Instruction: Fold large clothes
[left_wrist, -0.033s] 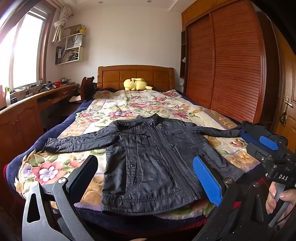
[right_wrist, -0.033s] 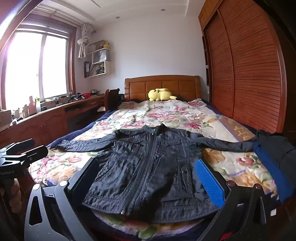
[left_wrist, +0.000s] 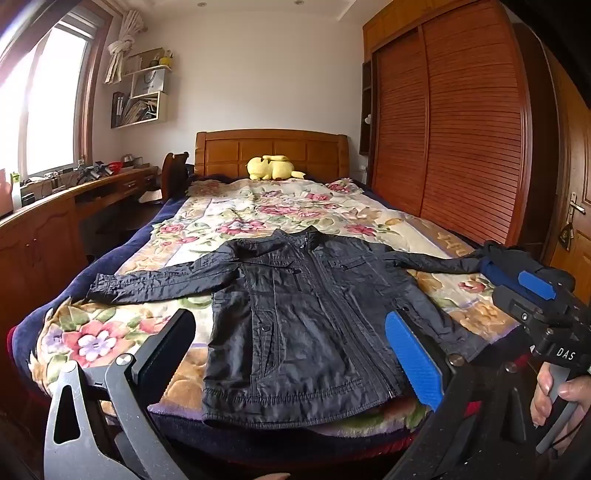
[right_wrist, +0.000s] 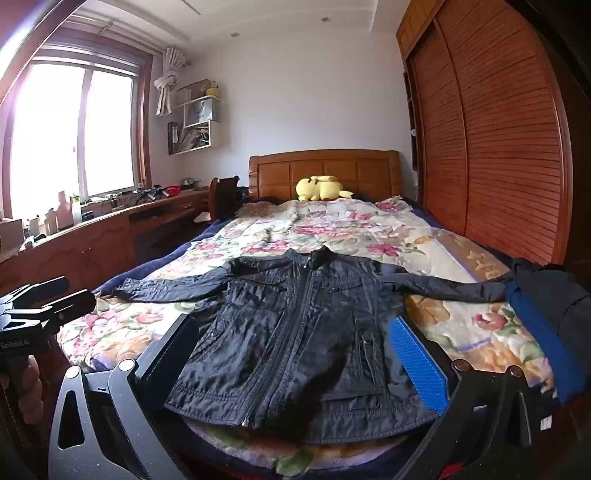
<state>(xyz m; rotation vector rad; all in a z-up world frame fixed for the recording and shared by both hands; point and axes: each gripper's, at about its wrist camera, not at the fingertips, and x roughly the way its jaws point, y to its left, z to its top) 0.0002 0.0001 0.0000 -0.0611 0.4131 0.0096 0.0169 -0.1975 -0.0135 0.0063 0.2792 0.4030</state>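
A black zip jacket (left_wrist: 306, 325) lies flat, front up, on the floral blanket at the foot of the bed, sleeves spread to both sides; it also shows in the right wrist view (right_wrist: 299, 332). My left gripper (left_wrist: 291, 354) is open and empty, held above the jacket's hem. My right gripper (right_wrist: 299, 354) is open and empty, also over the hem. The right gripper also appears at the right edge of the left wrist view (left_wrist: 535, 299), near the right sleeve's cuff. The left gripper appears at the left edge of the right wrist view (right_wrist: 40, 299).
The bed (left_wrist: 258, 206) has a wooden headboard and a yellow plush toy (left_wrist: 271, 168) at the far end. A wooden desk (left_wrist: 44, 221) runs along the left wall. A wooden wardrobe (left_wrist: 461, 129) stands on the right. Dark and blue clothes (right_wrist: 546, 314) lie at the bed's right edge.
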